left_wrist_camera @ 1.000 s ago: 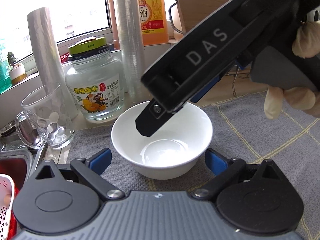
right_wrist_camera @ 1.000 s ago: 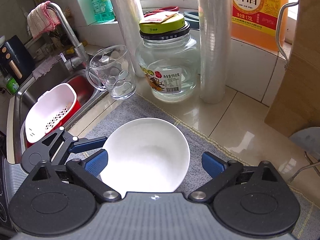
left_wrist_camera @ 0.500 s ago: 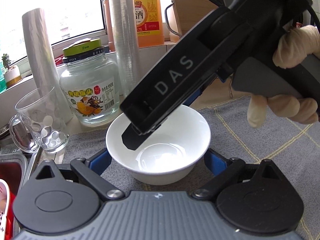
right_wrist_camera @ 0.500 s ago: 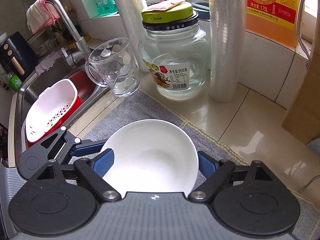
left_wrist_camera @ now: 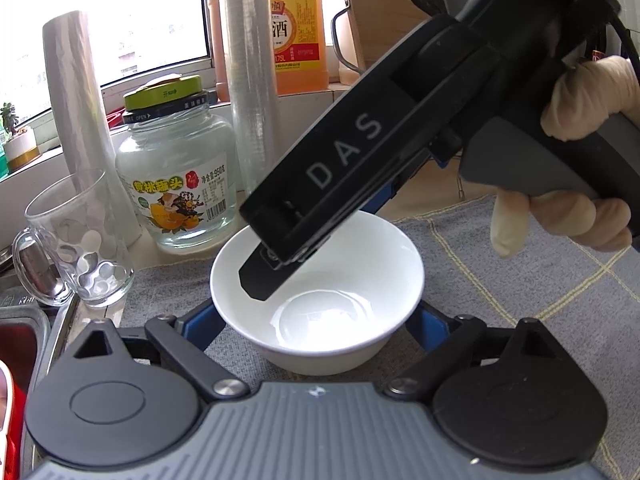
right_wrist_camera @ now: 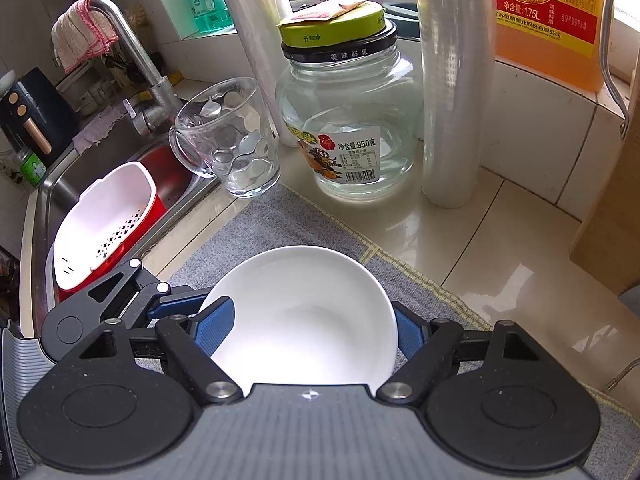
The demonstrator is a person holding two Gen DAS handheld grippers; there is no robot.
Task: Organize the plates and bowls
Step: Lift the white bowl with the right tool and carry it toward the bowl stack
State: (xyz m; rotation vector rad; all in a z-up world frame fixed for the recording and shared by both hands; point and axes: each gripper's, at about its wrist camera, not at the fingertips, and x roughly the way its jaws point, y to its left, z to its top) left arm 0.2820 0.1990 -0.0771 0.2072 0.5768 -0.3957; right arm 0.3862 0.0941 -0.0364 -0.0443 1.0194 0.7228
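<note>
The bowl [right_wrist_camera: 304, 312] sits on the mat [right_wrist_camera: 280, 220] on the desk [right_wrist_camera: 500, 232]. Behind it stand a jar [right_wrist_camera: 344, 120] and, to its left, a glass mug [right_wrist_camera: 228, 140] — the sink [right_wrist_camera: 100, 168] lies further left, holding a strainer basket [right_wrist_camera: 104, 220].

Bright daylight from the window [left_wrist_camera: 120, 20], blown out to pure white w/ no detail. Glare patches on the glossy desk [right_wrist_camera: 500, 248] tiles and inside the white bowl [left_wrist_camera: 320, 308]. Shadows soft. Strong fisheye bend at edges, dark vignette in corners. Focus sharp throughout, no motion blur.
</note>
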